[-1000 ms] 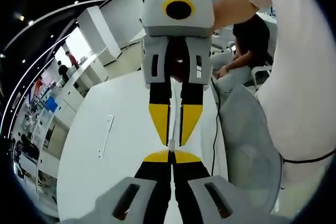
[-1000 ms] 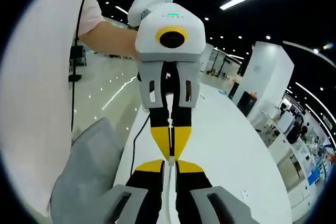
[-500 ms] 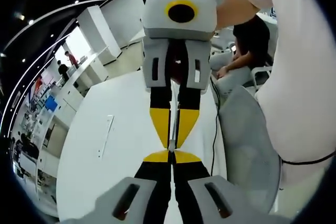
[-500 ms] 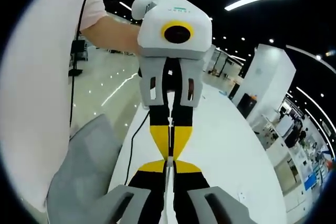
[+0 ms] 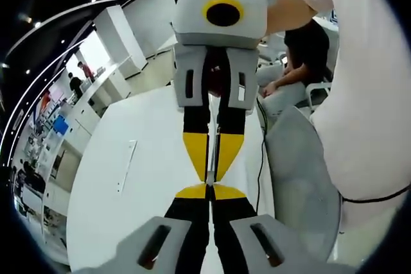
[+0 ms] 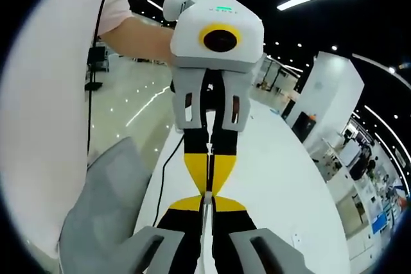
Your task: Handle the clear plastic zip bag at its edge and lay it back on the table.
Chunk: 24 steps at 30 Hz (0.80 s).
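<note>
The clear plastic zip bag (image 5: 212,149) is seen edge-on as a thin pale line held in the air above the white table (image 5: 122,210). My left gripper (image 5: 209,189) rises from the bottom of the left gripper view, shut on one end of the bag's edge. My right gripper (image 5: 209,176) faces it from above, tip to tip, its yellow fingers pinched on the same line. In the right gripper view the bag (image 6: 207,158) runs between the shut right gripper (image 6: 207,202) and the opposing left gripper (image 6: 207,190).
A grey chair (image 5: 302,178) stands by the table's edge, and a black cable (image 5: 262,158) runs along that edge. A white strip (image 5: 125,165) lies on the table. The person's white shirt (image 5: 372,94) is close by; another person (image 5: 302,49) sits beyond.
Both grippers stay tip to tip, pinched on the bag. The views have shifted slightly, and the opposing gripper sits a little higher in the right gripper view.
</note>
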Each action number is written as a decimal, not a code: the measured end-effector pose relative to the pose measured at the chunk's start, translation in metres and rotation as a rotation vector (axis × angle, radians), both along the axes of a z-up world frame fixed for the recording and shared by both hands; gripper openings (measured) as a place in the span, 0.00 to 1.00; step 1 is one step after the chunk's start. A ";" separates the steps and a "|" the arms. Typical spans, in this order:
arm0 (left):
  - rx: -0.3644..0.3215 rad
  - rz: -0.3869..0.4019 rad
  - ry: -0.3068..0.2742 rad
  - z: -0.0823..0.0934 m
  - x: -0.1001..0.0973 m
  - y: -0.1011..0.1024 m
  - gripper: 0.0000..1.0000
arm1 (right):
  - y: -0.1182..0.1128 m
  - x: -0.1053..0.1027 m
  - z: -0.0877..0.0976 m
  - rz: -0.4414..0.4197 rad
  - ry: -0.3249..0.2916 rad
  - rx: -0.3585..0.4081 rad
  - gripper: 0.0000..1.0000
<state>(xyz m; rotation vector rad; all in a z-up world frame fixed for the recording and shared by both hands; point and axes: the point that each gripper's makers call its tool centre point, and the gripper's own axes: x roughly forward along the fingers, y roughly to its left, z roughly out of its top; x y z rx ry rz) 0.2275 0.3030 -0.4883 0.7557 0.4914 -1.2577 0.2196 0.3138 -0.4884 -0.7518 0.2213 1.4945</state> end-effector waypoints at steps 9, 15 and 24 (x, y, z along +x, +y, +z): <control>0.002 0.003 0.004 -0.002 -0.002 0.001 0.00 | 0.002 -0.002 -0.002 0.006 -0.007 -0.010 0.00; -0.005 0.006 0.003 -0.002 -0.002 0.003 0.00 | 0.003 -0.002 0.000 0.006 -0.007 -0.004 0.00; -0.005 0.000 -0.006 -0.003 -0.003 0.003 0.00 | 0.003 -0.002 -0.002 0.009 -0.018 -0.010 0.00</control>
